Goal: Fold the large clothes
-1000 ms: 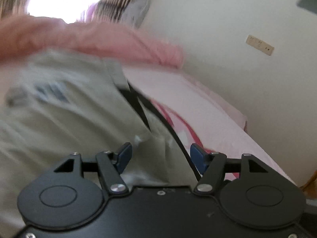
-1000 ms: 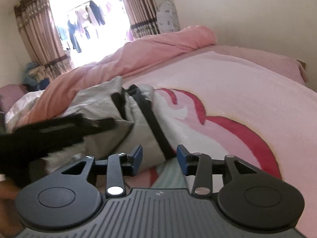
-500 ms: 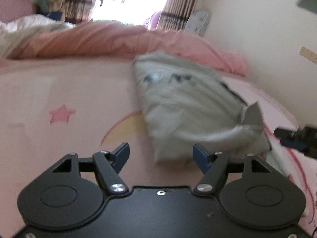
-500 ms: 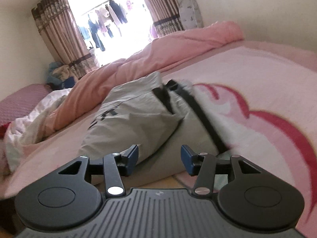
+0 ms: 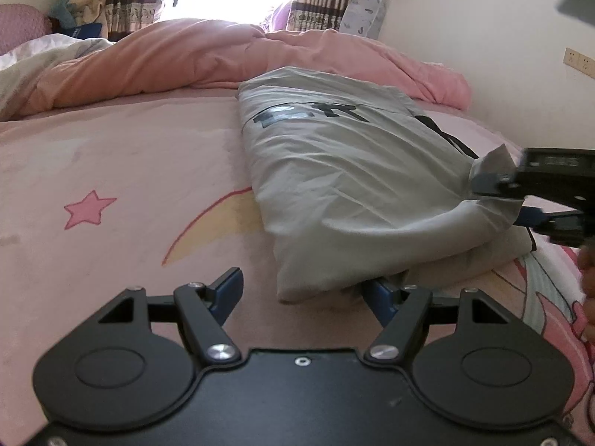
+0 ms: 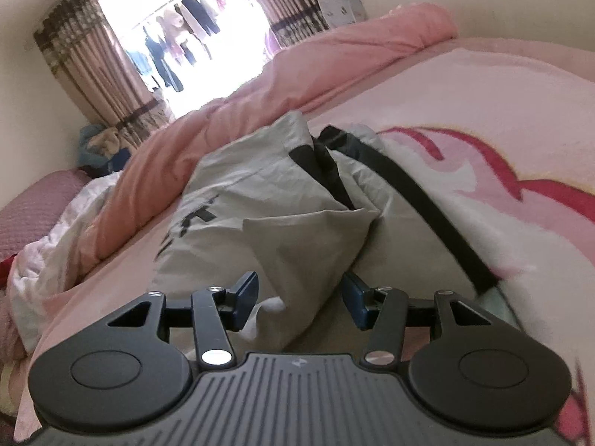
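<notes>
On the bed [image 5: 122, 171], which is spread with a pink sheet printed with a star and a crescent, a light grey folded garment with dark lettering and black straps [image 5: 346, 171] lies in a thick bundle, its far end close to a rumpled salmon-pink quilt [image 5: 208, 55] that runs across the bed below the bright window [image 6: 193, 33] and its brown patterned curtains [image 6: 93, 59].

The left tongs [image 5: 301, 293] sit low at the near end of the bundle with their blue-padded arms spread wide. The near corner of the grey cloth lies between them, towards the right-hand arm, whose tip is partly hidden by the fold; the left-hand arm stands clear over bare sheet, so nothing is pinched.

The right tongs [image 6: 300, 297] reach in from the garment's other side. In the left wrist view they [image 5: 498, 200] show at the right edge, one blue tip above and one below a raised, pointed flap of the grey cloth. In their own view a puffed fold of the garment [image 6: 282, 230] fills the gap, and a narrow space shows beside each pad. These tongs have just been opening, with the cloth between them. Part of a hand [image 5: 587, 278] shows at the right edge, below them.

A wall socket [image 5: 578, 62] is on the cream wall to the right.
</notes>
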Tool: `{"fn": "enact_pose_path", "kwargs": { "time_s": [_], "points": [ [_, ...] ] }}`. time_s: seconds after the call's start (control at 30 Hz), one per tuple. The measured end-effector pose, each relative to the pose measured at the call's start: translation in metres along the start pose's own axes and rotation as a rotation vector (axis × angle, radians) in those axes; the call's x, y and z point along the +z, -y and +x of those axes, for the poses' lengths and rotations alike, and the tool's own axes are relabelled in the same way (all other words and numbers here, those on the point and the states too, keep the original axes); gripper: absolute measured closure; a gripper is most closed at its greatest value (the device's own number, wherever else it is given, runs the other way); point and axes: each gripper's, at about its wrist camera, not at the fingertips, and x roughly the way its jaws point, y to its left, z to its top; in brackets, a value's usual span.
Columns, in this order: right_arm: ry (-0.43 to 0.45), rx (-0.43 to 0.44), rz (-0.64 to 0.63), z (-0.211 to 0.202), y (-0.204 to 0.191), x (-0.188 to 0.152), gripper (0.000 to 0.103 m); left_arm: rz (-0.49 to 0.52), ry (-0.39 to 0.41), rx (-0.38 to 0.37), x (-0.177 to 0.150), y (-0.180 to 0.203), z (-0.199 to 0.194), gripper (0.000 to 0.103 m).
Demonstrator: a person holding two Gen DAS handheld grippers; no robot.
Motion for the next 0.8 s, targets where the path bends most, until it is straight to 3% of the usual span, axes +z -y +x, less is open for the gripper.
{"fn": "enact_pose_path", "kwargs": {
  "time_s": [0.07, 0.17, 0.3, 0.33, 0.43, 0.63, 0.8],
  "points": [
    [0.001, -0.021, -0.009, 0.006, -0.002, -0.001, 0.079, 0.002, 0.001, 0.006, 0.000, 0.001, 0.001, 0.030],
    [0.039, -0.027, -0.026, -0.002, -0.004, 0.003, 0.098, 0.006, 0.000, 0.012, -0.001, 0.004, -0.001, 0.031],
    [0.153, 0.043, -0.018, -0.043, -0.001, 0.020, 0.100, -0.004, 0.022, 0.015, 0.000, 0.006, -0.006, 0.038],
    [0.170, 0.054, -0.012, -0.051, 0.003, 0.023, 0.100, -0.008, 0.024, -0.002, 0.002, 0.007, -0.007, 0.044],
    [0.212, -0.002, -0.005, -0.058, 0.022, 0.024, 0.100, 0.001, 0.007, -0.024, 0.007, 0.014, -0.006, 0.049],
    [0.095, -0.020, 0.111, -0.020, 0.086, -0.001, 0.100, 0.027, -0.003, -0.005, 0.000, 0.012, 0.001, 0.038],
    [0.072, -0.018, 0.077, -0.014, 0.085, -0.013, 0.099, -0.001, -0.019, -0.007, -0.009, -0.003, 0.005, 0.036]
  ]
}}
